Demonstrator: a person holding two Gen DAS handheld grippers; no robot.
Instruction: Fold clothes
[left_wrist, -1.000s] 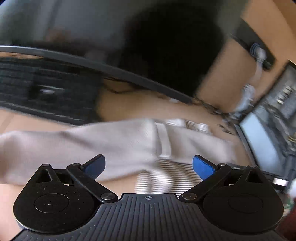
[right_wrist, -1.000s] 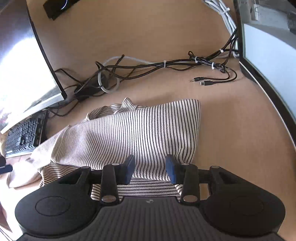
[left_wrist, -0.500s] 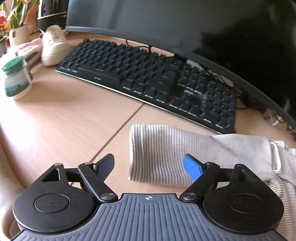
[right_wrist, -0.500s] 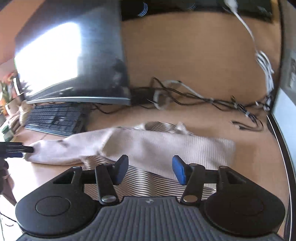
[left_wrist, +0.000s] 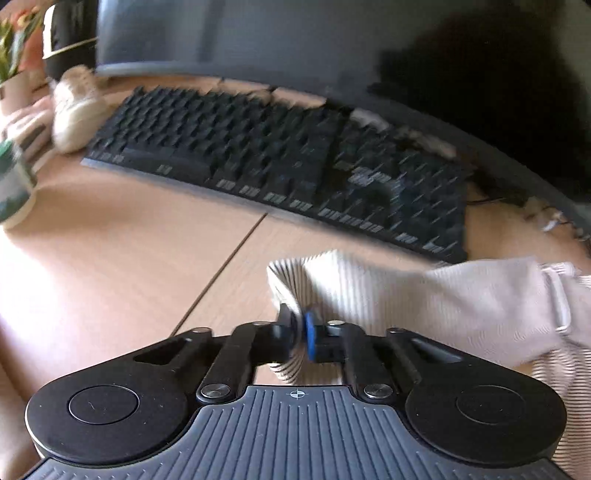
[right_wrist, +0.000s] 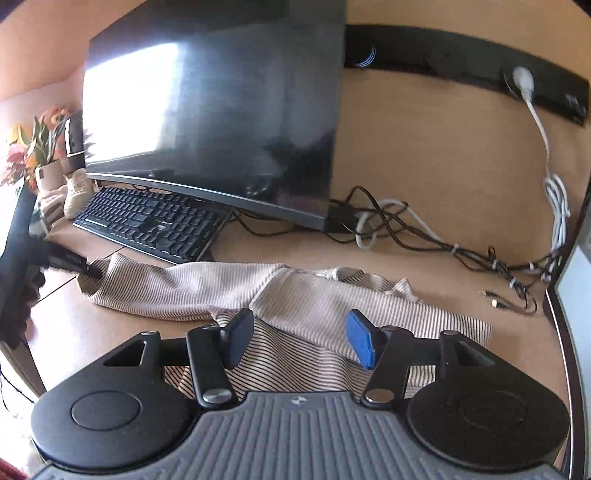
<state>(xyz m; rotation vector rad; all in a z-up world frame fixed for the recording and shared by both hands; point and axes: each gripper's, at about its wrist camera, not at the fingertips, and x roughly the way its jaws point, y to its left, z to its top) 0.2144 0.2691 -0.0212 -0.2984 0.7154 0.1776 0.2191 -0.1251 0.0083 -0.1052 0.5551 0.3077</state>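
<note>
My left claw (left_wrist: 300, 334): black linked arms, silver screws, two round discs, ribbed grey body, one blue pad. My right claw (right_wrist: 301, 339): same build.

The striped garment (right_wrist: 332, 306) is ribbed knit cloth, matt and soft, its beige sleeve (left_wrist: 424, 295) finely corded. It lies on a desk (left_wrist: 110, 258) of pale wood-look laminate, smooth with a faint sheen. Behind the garment, the keyboard (right_wrist: 147, 221) is matt black plastic, and the monitor (right_wrist: 221, 110) above the keyboard has a glossy dark screen throwing back window light. The left gripper (left_wrist: 299, 332) and right gripper (right_wrist: 299, 339) are matt black plastic with ridged grey housings, metal pivot pins and blue rubbery pads (right_wrist: 360, 343). Right of the monitor, cables (right_wrist: 424, 236) look like smooth rubber.
</note>
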